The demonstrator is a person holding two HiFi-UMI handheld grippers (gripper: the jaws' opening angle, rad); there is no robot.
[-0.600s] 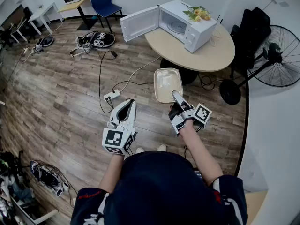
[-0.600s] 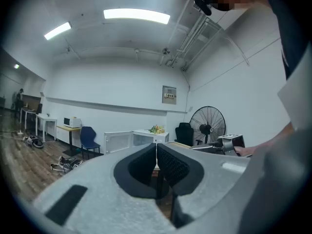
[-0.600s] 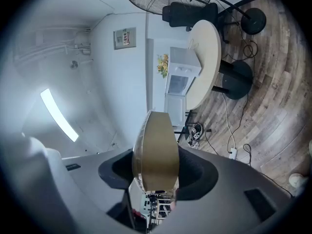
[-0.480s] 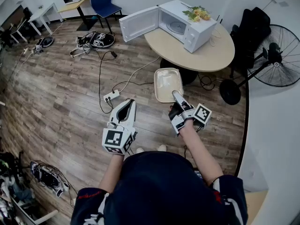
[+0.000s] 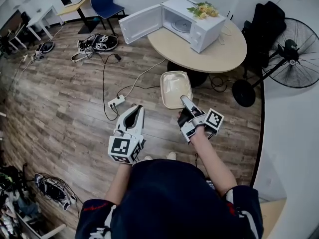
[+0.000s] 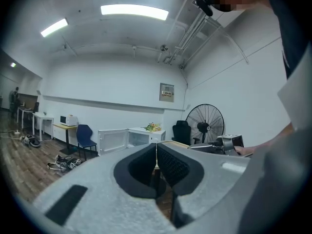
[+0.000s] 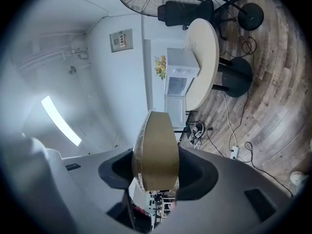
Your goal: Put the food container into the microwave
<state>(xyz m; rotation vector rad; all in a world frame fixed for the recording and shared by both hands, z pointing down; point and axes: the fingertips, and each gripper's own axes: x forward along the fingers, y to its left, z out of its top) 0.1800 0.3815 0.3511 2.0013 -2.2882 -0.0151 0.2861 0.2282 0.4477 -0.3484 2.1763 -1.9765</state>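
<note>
Hidden: near rim of the food container [image 5: 175,87], inside the right hand-held gripper [image 5: 185,101].
Container: shallow beige tray with a clear top, centre frame.
Right grip: clamped on the container's rim.
Left hand-held gripper [image 5: 135,109]: jaws together, empty.

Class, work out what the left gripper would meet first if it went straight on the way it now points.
Probably the microwave on the table; the way there looks free, though depth is unclear.
</note>
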